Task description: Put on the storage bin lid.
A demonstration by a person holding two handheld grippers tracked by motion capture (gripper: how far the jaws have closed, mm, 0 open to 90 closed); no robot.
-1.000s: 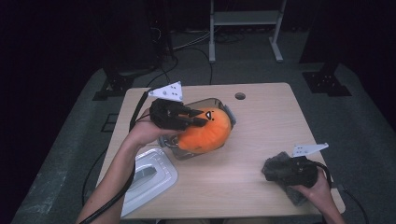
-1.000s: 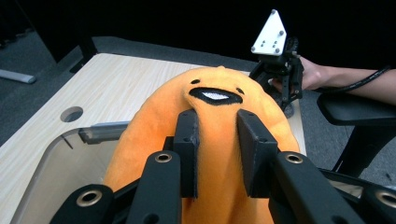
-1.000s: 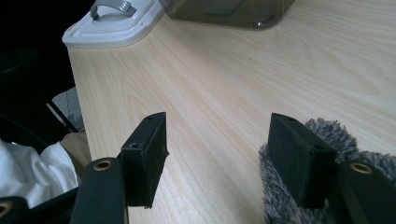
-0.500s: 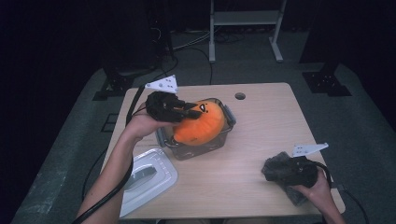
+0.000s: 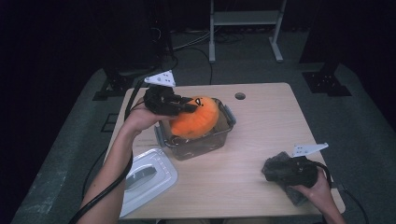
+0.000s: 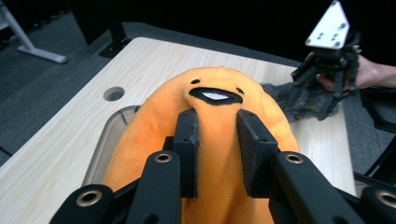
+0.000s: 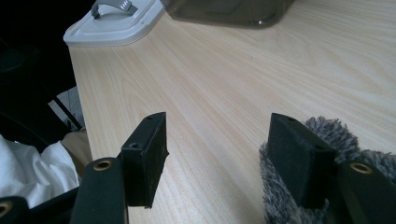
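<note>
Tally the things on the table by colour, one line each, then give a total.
Orange: 1, the plush toy
Clear: 1, the container
White: 1, the lid
Grey: 1, the fuzzy cloth
Total: 4

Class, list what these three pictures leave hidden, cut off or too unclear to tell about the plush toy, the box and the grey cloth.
- High view: the plush toy hides the floor of the clear box.
- Left gripper view: the black pads cover the toy's fabric between them.
- Right gripper view: the grey cloth runs off the frame's edge, extent unknown.
</note>
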